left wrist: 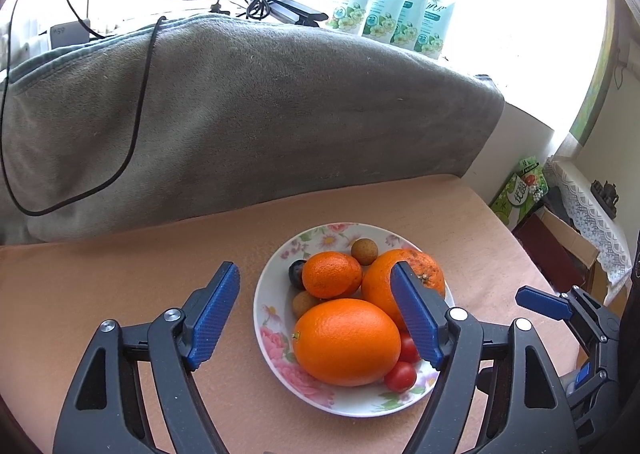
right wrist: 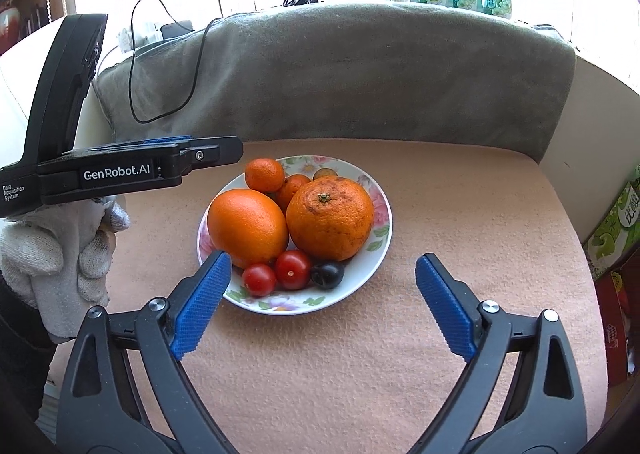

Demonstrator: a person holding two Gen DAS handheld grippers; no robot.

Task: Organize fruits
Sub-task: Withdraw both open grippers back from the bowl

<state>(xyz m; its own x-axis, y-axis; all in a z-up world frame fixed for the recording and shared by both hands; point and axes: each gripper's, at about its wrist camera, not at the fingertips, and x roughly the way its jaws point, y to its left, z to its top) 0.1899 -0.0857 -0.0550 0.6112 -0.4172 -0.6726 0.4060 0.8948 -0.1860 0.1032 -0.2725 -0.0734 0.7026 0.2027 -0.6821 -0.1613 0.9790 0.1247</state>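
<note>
A floral plate (left wrist: 269, 314) (right wrist: 380, 238) on the peach cloth holds a smooth orange (left wrist: 346, 342) (right wrist: 248, 228), a rough orange (left wrist: 380, 286) (right wrist: 330, 217), a mandarin (left wrist: 331, 274) (right wrist: 264, 174), two cherry tomatoes (left wrist: 401, 376) (right wrist: 293, 269), dark grapes (left wrist: 296, 274) (right wrist: 327, 274) and brown longans (left wrist: 364, 251). My left gripper (left wrist: 316, 286) is open and empty just above the plate's near side. My right gripper (right wrist: 322, 274) is open and empty at the plate's near rim; it also shows in the left wrist view (left wrist: 544, 302). The left gripper's body (right wrist: 120, 169) shows in the right wrist view.
A grey blanket (left wrist: 240, 105) (right wrist: 360, 73) covers the backrest behind the peach cloth (left wrist: 120, 274) (right wrist: 360, 354). A black cable (left wrist: 136, 125) hangs over it. Teal pouches (left wrist: 396, 9) stand on the sill. Green boxes (left wrist: 520, 189) (right wrist: 612, 230) sit at the right. A gloved hand (right wrist: 60, 254) is at the left.
</note>
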